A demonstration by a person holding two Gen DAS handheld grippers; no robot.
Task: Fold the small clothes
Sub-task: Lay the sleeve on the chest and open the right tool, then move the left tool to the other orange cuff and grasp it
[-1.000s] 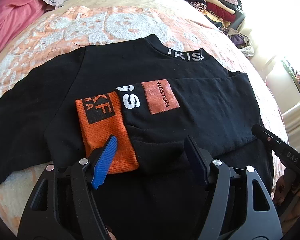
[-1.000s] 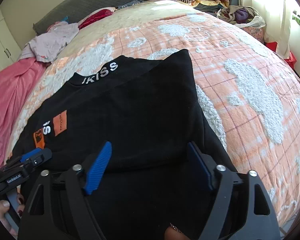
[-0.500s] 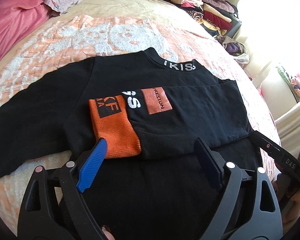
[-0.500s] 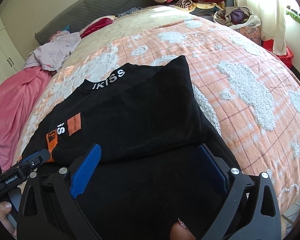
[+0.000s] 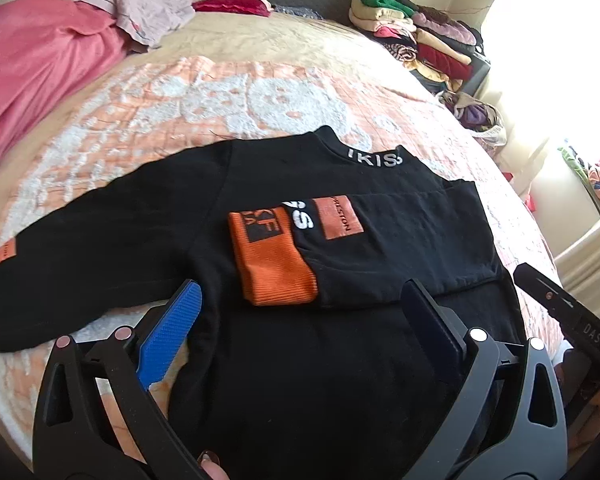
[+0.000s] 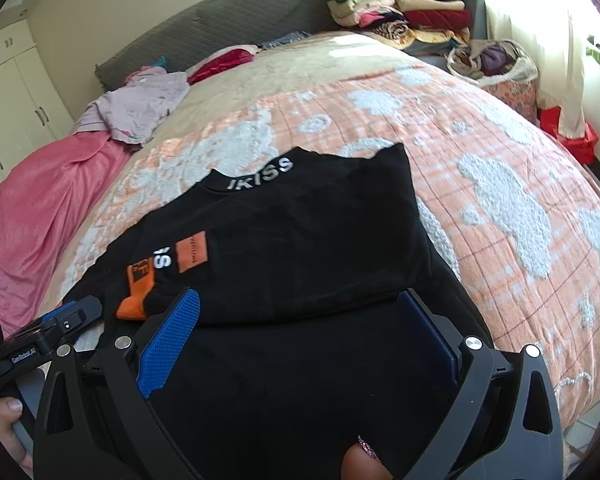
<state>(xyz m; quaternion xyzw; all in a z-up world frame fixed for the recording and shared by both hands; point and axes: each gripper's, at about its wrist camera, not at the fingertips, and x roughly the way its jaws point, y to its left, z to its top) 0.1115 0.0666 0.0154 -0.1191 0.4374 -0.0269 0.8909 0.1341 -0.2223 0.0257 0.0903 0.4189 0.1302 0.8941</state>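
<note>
Both tongs, left (image 5: 300, 320) and right (image 6: 304, 328), have just spread, empty, lifted off the black sweatshirt (image 5: 308, 380).

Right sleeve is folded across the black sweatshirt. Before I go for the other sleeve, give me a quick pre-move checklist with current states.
1. Left gripper free of cloth: ok. Its fingers have just been opening, stand wide, and hold nothing.
2. Right gripper free of cloth: ok. Also just opened, nothing gripped.
3. Folded sleeve lying across the black sweatshirt, orange cuff on the chest: ok.
4. Other sleeve spread out on the bedspread and unobstructed: ok.
5. Lower hem flat: cannot tell, hidden behind the grippers.
6. Collar flat, not tucked under: ok.
</note>
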